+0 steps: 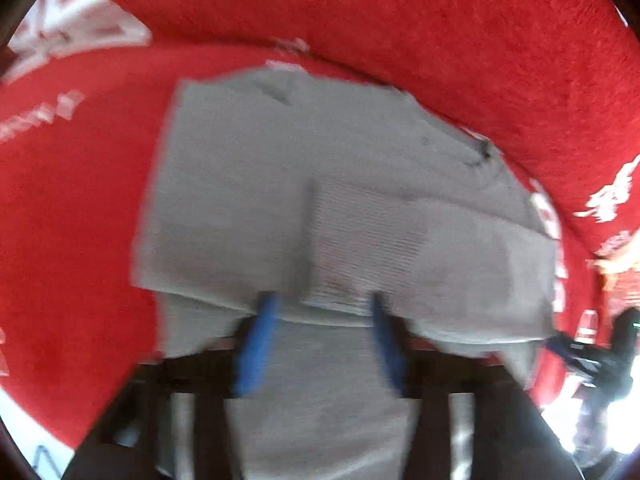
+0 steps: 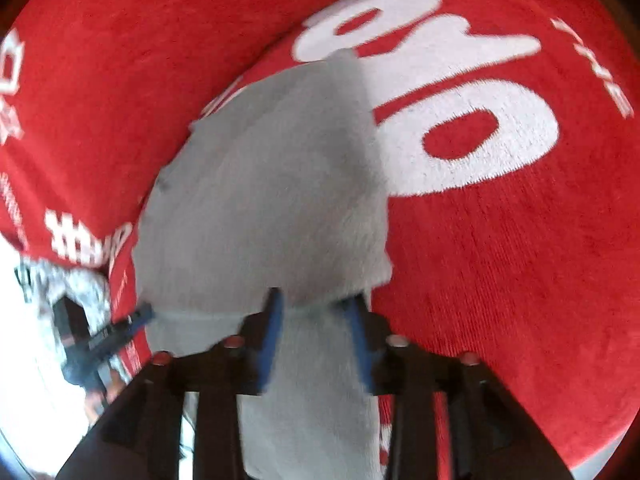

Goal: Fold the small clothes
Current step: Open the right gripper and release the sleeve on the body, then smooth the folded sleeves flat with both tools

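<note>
A grey knitted garment (image 1: 280,168) lies flat on a red cloth (image 1: 440,40), with one flap folded over its middle. My left gripper (image 1: 324,302) hovers over the garment's near edge. Its blue pads (image 1: 260,340) stand apart and press on nothing. In the right wrist view the same garment (image 2: 272,184) runs away from me. My right gripper (image 2: 316,298) stands open above its near end, with grey cloth below the gap. Each gripper also shows in the other's view: the right gripper (image 1: 576,356) at the garment's right corner, the left gripper (image 2: 112,332) at its left side.
The red cloth (image 2: 500,280) carries large white lettering (image 2: 460,136) to the right of the garment and smaller white print (image 1: 72,28) at the far left. A patterned sleeve (image 2: 76,280) shows behind the left gripper. Bright floor lies past the cloth's near edge.
</note>
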